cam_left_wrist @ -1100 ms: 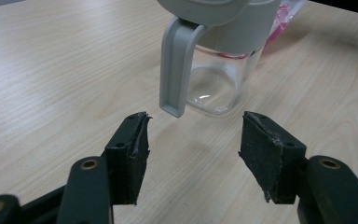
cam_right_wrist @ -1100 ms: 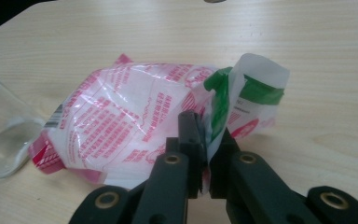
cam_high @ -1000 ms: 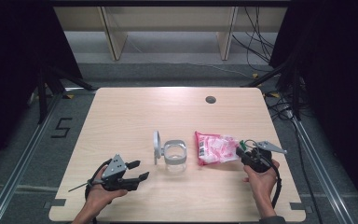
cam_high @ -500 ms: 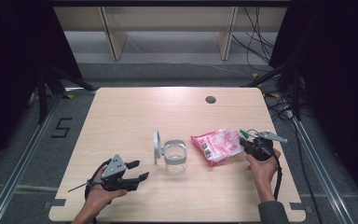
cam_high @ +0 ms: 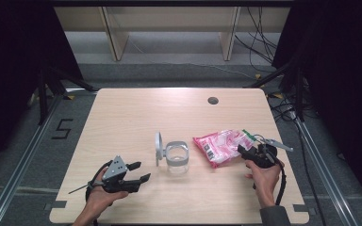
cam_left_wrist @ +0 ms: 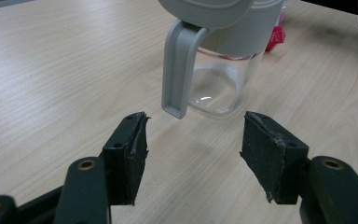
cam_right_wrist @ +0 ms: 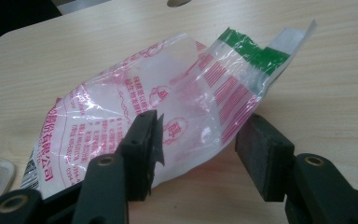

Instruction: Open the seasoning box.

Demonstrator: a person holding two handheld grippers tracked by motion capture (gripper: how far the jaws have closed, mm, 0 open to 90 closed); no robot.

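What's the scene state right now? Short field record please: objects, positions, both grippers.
surface: wooden table
jar: clear glass jar with grey hinged lid open, upright near table centre
bag: pink printed plastic bag lying flat, right of the jar
left gripper: jaws open, nothing between them, pointing toward the jar, apart from it
right gripper: jaws have just been opening; bag end lies between them, pads no longer pressing

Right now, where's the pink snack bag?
High view: the pink snack bag lies on the table's right half, right of the clear jar, its near end between the right gripper's open fingers.
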